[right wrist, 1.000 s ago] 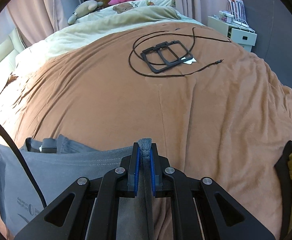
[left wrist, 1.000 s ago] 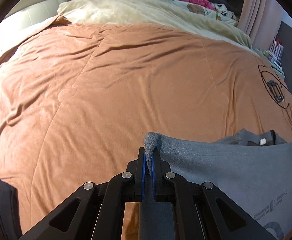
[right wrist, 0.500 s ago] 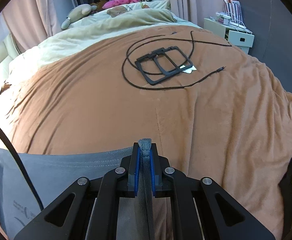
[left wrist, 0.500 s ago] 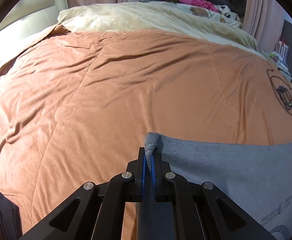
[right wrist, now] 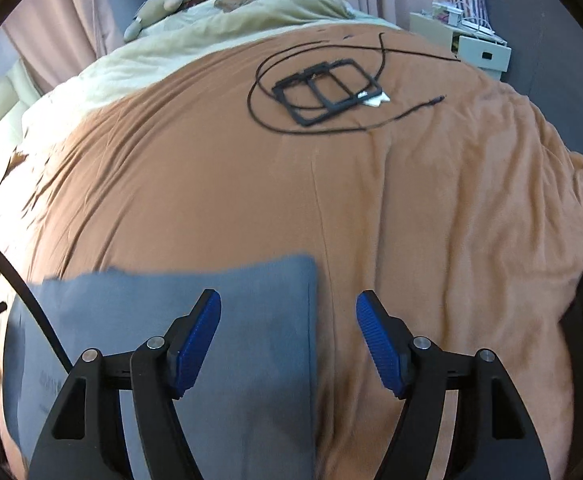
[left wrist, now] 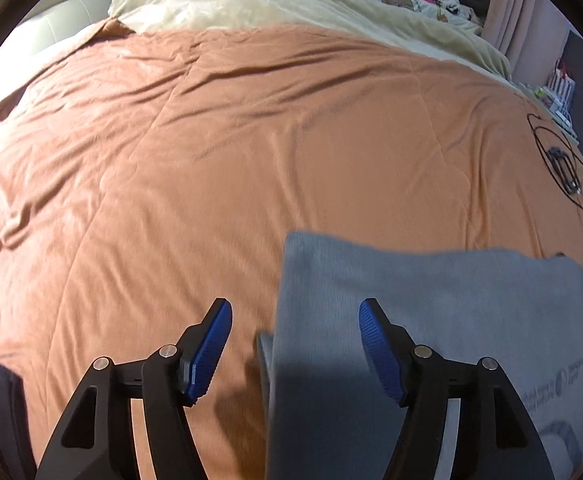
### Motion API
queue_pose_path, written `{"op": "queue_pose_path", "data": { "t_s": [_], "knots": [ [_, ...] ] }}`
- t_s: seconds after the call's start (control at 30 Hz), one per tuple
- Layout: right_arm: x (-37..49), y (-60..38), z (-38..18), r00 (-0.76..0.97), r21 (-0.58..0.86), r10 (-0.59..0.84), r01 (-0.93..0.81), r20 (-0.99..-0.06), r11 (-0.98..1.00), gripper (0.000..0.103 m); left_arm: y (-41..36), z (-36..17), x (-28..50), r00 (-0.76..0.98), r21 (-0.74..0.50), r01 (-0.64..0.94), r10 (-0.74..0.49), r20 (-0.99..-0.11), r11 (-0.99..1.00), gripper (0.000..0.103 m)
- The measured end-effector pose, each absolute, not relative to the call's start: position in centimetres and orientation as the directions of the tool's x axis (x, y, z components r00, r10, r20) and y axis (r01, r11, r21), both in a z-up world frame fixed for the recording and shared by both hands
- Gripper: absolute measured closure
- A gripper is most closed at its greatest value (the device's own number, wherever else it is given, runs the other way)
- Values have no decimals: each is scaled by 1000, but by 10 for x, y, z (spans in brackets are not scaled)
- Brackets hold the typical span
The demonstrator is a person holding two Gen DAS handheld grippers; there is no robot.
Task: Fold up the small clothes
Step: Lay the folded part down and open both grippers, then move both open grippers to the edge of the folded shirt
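Item: grey garment [left wrist: 431, 304], folded, lying flat on the orange bedspread [left wrist: 211, 160]. We note small dark print near its lower edge, too blurred to read.

Left gripper [left wrist: 295, 320]: jaws opening, blue pads spread either side of the garment's left corner and clear of the cloth. A second ago we saw them pinching that corner.

Right gripper [right wrist: 288, 312]: jaws opening likewise, pads apart over the garment's right corner [right wrist: 283, 280], not pressing it; earlier they were clamped on it.

Beyond, to the right: black frame [right wrist: 327, 92] ringed by a black cable [right wrist: 371, 124], unmoved.
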State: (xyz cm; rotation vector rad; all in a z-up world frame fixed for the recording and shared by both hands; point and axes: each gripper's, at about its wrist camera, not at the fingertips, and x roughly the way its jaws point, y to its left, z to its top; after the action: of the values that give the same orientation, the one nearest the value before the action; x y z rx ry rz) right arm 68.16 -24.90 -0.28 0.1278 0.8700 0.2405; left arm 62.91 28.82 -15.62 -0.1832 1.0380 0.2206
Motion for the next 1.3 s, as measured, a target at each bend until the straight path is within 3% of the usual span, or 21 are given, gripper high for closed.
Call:
{"op": "queue_pose_path", "data": {
  "t_s": [0.63, 0.93, 1.1, 1.3],
  "knots": [
    [585, -291, -12, 471, 229, 292, -188, -832, 955, 34, 279, -169, 514, 417, -89, -310, 52, -907, 947, 38],
    [548, -300, -33, 392, 277, 338, -205, -856, 939, 60, 270, -179, 463, 389, -71, -309, 58, -920, 949, 40],
    [534, -314, -42, 369, 331, 377, -183, -850, 926, 61, 275, -186, 435, 381, -93, -321, 39, -924, 942, 42],
    [511, -326, -52, 364, 314, 357, -173, -860, 933, 74, 280, -190, 406, 369, -92, -343, 43, -928, 935, 42]
  ]
}}
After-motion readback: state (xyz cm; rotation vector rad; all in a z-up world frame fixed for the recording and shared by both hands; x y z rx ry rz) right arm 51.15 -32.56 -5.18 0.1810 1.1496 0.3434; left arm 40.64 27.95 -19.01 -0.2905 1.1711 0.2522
